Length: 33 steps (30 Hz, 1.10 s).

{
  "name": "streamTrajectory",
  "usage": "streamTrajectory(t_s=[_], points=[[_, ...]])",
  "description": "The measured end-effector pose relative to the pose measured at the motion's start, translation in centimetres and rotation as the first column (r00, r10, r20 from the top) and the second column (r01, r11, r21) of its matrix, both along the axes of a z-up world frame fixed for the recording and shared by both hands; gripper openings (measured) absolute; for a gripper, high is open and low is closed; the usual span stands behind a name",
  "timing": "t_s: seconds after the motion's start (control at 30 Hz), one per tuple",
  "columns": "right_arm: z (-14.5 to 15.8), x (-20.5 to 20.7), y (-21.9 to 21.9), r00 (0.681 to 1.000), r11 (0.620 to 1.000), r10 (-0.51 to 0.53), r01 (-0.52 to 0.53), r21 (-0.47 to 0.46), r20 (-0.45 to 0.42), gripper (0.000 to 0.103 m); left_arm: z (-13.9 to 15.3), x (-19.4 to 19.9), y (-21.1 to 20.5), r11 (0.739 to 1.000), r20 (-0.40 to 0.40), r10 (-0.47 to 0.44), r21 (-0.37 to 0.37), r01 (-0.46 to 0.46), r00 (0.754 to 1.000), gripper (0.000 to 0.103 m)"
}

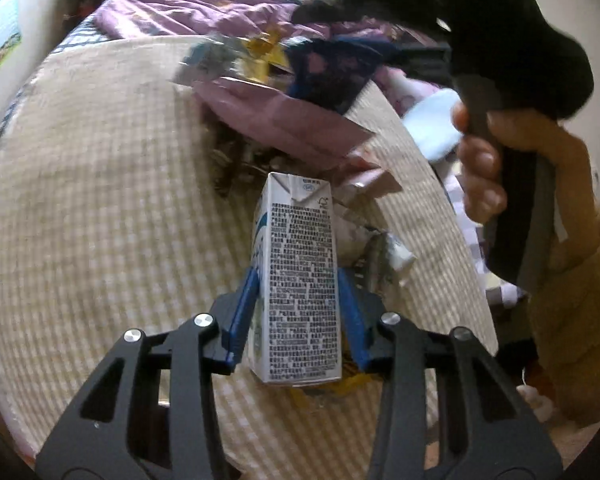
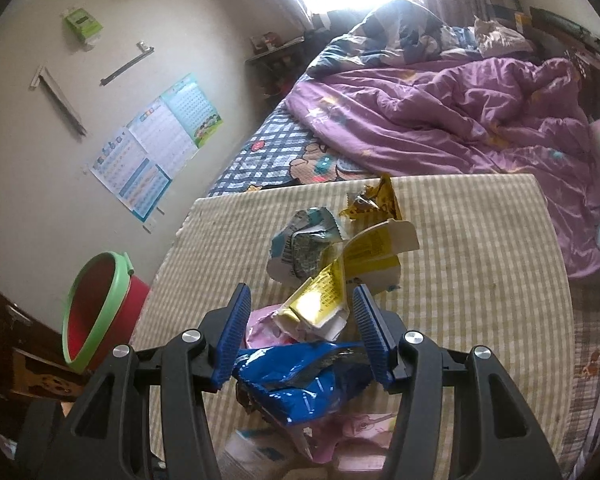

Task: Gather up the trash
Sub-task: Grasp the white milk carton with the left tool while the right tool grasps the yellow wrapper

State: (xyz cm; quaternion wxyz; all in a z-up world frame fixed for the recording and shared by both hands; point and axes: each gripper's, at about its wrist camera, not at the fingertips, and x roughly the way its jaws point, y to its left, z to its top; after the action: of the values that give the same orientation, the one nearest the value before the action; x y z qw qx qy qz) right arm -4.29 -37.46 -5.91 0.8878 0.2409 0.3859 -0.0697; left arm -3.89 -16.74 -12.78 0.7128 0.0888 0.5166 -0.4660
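A white milk carton point(image 1: 301, 320) with black print stands between the blue pads of my left gripper point(image 1: 298, 276), which is shut on its lower half, over the beige checked mat point(image 1: 100, 200). My right gripper point(image 2: 300, 292) has a crumpled blue wrapper point(image 2: 296, 376) wedged between the bases of its pads, and a pink wrapper point(image 2: 351, 428) hangs under it. In the left wrist view these two wrappers, blue point(image 1: 327, 72) and pink point(image 1: 280, 120), hang blurred above the mat. Ahead lie a flattened yellow carton point(image 2: 363, 256), a teal crumpled wrapper point(image 2: 303, 240) and a yellow wrapper point(image 2: 373, 200).
A red bucket with a green rim point(image 2: 100, 312) stands on the floor left of the mat point(image 2: 479, 260). Behind the mat lies a bed with a purple quilt point(image 2: 439, 120). A hand point(image 1: 479, 168) grips the right tool's handle. A silvery scrap point(image 1: 383, 256) lies right of the carton.
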Motion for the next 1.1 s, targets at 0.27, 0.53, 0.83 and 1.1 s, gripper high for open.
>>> streamTrajectory(t_s=[0.27,0.53,0.83,1.1], points=[[-0.1,-0.6,-1.7,0.998,0.998,-0.056,0.056,0.039,-0.009,0.053,1.2,3.9,5.3,0.947,0.085,0.321,-0.033,-0.319,0.943,0.039],[-1.3,-1.1,-2.2,0.998,0.994,-0.037,0.043,0.104,-0.053,0.054,0.2,7.3,8.7,0.876,0.028,0.483,-0.003,-0.483,0.875,0.039],[-4.2,-0.7,0.1,0.982,0.989,0.078,-0.053,0.141,-0.172,0.067,0.2,7.5,8.8,0.878,0.04,0.477,0.015,-0.478,0.878,0.049],[-3.4,-1.2,-0.5,0.992,0.989,0.032,-0.014,0.145,-0.125,0.067,0.4,7.4,9.0,0.88,0.049,0.474,0.013,-0.475,0.879,0.052]])
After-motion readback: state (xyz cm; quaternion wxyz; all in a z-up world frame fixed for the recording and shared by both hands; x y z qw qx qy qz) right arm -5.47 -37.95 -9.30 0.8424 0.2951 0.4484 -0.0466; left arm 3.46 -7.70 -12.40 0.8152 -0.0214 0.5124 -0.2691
